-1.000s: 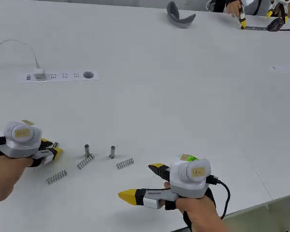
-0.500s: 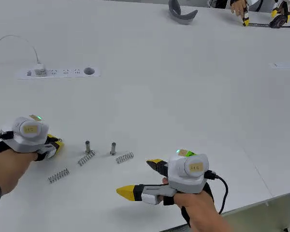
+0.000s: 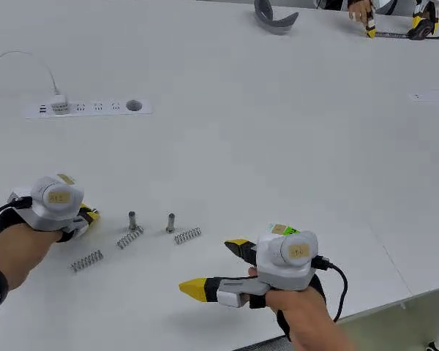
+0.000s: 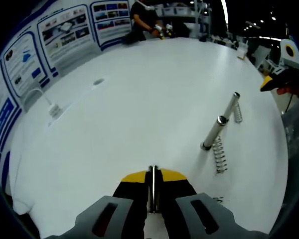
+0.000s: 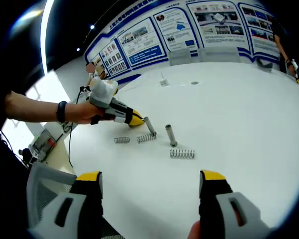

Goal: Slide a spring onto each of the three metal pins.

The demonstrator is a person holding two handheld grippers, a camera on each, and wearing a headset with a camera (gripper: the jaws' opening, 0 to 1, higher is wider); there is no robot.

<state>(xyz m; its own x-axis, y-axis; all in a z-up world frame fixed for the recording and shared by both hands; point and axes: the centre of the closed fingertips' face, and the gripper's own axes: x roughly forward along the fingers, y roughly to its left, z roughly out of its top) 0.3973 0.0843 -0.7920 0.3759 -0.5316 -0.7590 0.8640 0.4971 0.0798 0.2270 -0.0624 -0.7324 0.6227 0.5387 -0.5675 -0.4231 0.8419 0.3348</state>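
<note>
Two short metal pins (image 3: 132,219) (image 3: 170,221) stand upright on the white table (image 3: 278,146). Three springs lie flat near them: one at the left (image 3: 87,260), one by the left pin (image 3: 130,237), one right of the right pin (image 3: 188,235). My left gripper (image 3: 88,216) rests left of the pins, shut on a thin metal pin (image 4: 152,186) that shows between its yellow tips (image 4: 152,175). My right gripper (image 3: 216,267) hovers near the front edge, open and holding nothing, pointing at the pins (image 5: 170,135) and the nearest spring (image 5: 182,154).
A white power strip (image 3: 88,108) with a plugged cable lies at the back left. A grey curved object (image 3: 272,16) sits at the far edge, where another person's hands work with grippers (image 3: 369,18). The table's front edge runs just behind my right hand.
My left gripper has shifted a little to the right, closer to the standing pins. The right gripper, pins and springs have stayed put; the head camera moved slightly.
</note>
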